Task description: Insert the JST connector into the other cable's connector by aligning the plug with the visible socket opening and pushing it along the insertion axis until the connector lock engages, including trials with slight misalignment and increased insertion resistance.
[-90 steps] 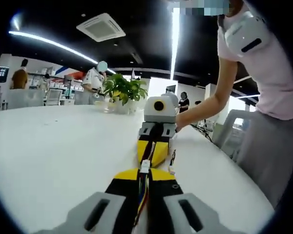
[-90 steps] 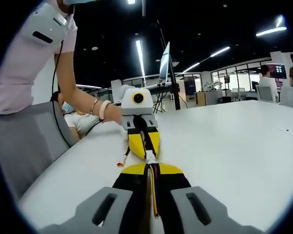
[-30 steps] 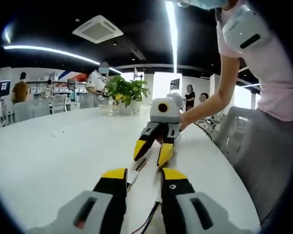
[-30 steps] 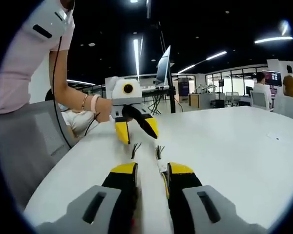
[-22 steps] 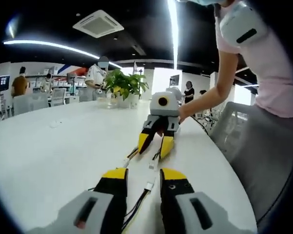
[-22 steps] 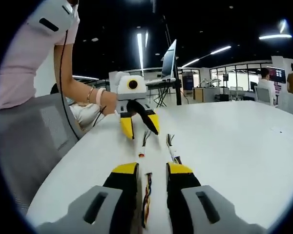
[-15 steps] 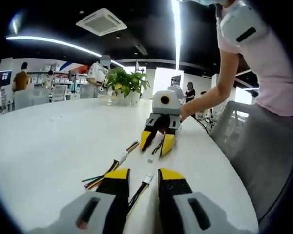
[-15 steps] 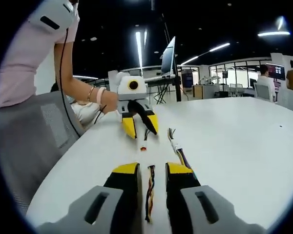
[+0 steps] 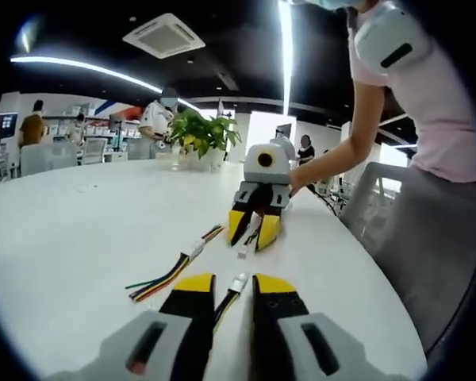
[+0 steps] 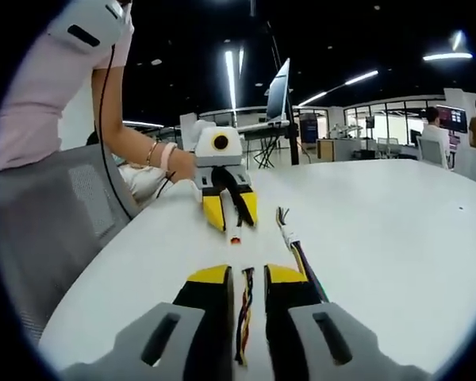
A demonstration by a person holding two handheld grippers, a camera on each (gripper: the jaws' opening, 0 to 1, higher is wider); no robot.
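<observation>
On the white table (image 9: 79, 230) a thin multicolour cable with a white connector (image 9: 238, 283) lies between the yellow-tipped jaws of my left gripper (image 9: 232, 282), which stand a little apart. Facing it, my right gripper (image 9: 250, 242) has a second white connector (image 9: 243, 252) just in front of it. In the right gripper view, coloured wires (image 10: 244, 309) run between the slightly parted jaws of my right gripper (image 10: 247, 274). A small orange-tipped connector (image 10: 236, 239) lies before my left gripper (image 10: 232, 225). A third cable (image 9: 174, 270) (image 10: 289, 234) lies loose beside them.
A person in a pink shirt (image 9: 428, 119) stands at the table's edge, holding both tools. A potted plant (image 9: 202, 143) stands at the far side. A grey chair (image 10: 47, 230) is beside the table and a monitor (image 10: 278, 95) behind it.
Three seconds ago both grippers were shut on joined cables. They opened and the cables dropped to the table. Over the last second both pairs of jaws narrowed around the cables.
</observation>
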